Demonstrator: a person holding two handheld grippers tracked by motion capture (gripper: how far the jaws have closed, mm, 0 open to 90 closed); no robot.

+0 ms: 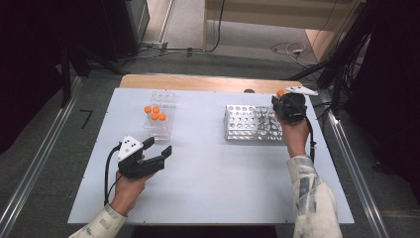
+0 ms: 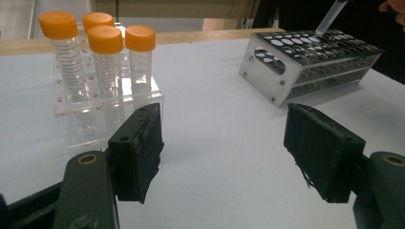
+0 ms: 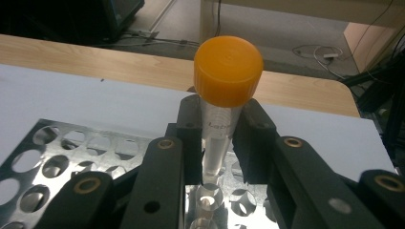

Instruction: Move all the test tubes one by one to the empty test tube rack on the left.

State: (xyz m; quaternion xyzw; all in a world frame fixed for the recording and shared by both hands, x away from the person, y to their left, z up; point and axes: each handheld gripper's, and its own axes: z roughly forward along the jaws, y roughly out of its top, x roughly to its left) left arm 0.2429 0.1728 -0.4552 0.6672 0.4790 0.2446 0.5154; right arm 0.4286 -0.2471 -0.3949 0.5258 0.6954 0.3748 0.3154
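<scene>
My right gripper (image 1: 283,100) (image 3: 220,138) is shut on a clear tube (image 3: 216,143) with an orange cap (image 1: 281,92) (image 3: 228,70). It holds the tube upright over the right end of the metal rack (image 1: 247,124) (image 3: 57,157), the tip just above a hole. In the left gripper view the tube's lower end (image 2: 328,19) hangs above that rack (image 2: 305,71). My left gripper (image 1: 158,147) (image 2: 224,152) stands open and empty near the table's front left. It points at a clear rack (image 1: 159,126) (image 2: 110,102) with several orange-capped tubes (image 1: 155,113) (image 2: 102,57).
A white sheet (image 1: 213,173) covers the table, with a strip of wood (image 1: 198,82) showing at its far edge. Cables (image 1: 292,49) lie on the floor beyond. Dark stands (image 1: 341,59) rise at the right. Open sheet lies between the two racks.
</scene>
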